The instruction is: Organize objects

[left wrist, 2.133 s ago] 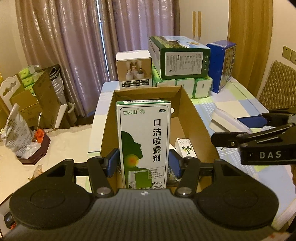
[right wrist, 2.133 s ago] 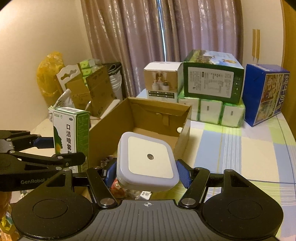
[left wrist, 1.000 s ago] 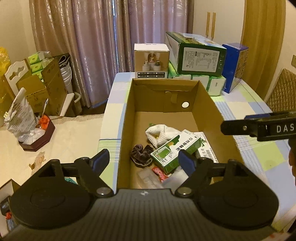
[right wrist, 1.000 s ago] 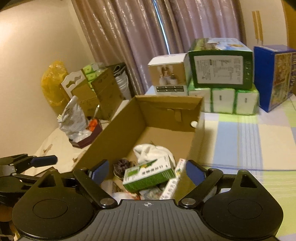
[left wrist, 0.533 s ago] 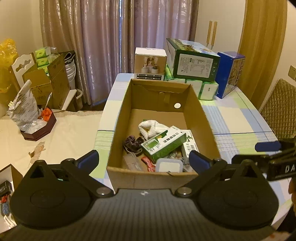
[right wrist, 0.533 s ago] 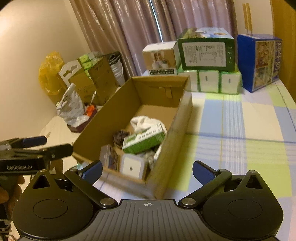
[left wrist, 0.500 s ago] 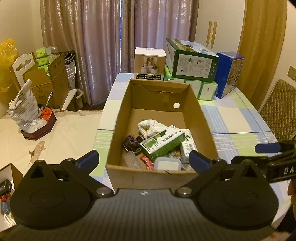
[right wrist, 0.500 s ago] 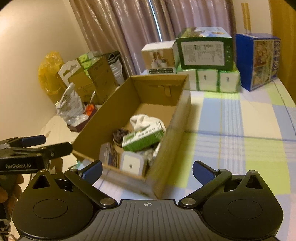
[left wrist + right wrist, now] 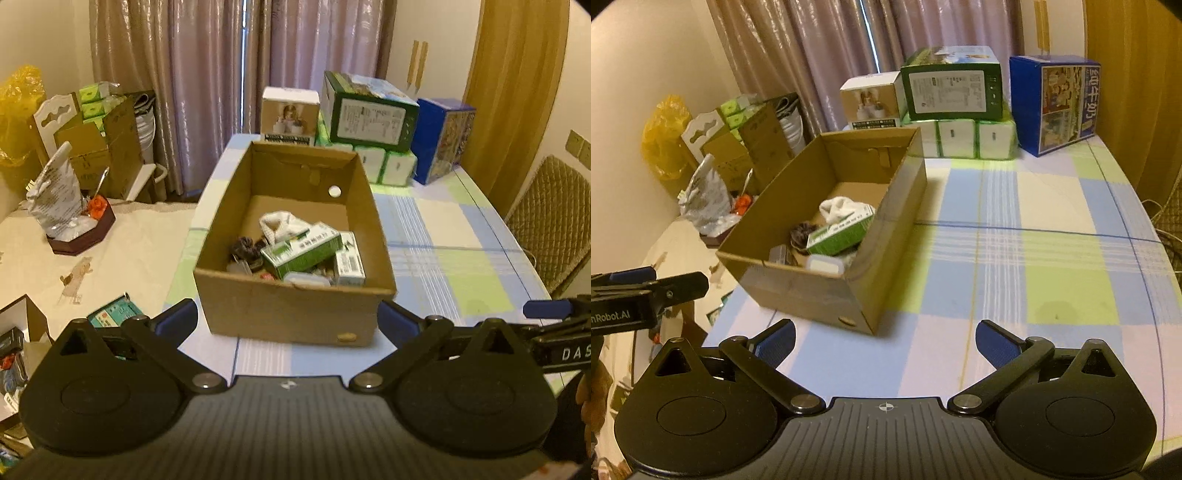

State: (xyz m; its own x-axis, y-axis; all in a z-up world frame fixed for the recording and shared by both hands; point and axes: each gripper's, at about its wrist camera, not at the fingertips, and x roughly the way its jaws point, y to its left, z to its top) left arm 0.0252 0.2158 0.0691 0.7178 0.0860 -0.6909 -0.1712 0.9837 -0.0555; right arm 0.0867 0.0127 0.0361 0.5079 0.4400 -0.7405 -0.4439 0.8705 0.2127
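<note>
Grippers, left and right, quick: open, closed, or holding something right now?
Left gripper: open, holding nothing.
Right gripper: open, holding nothing.

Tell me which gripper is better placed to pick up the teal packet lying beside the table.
Left, probably. The teal packet lies just ahead of the open left gripper, by its left finger. The right gripper, also open, faces the checked tablecloth beyond the cardboard box.

A table (image 9: 1052,258) covered in a blue, green and white checked cloth is carrying an open cardboard box (image 9: 812,291) near its left edge, while stacked cartons (image 9: 956,110) are sitting along its far edge.
</note>
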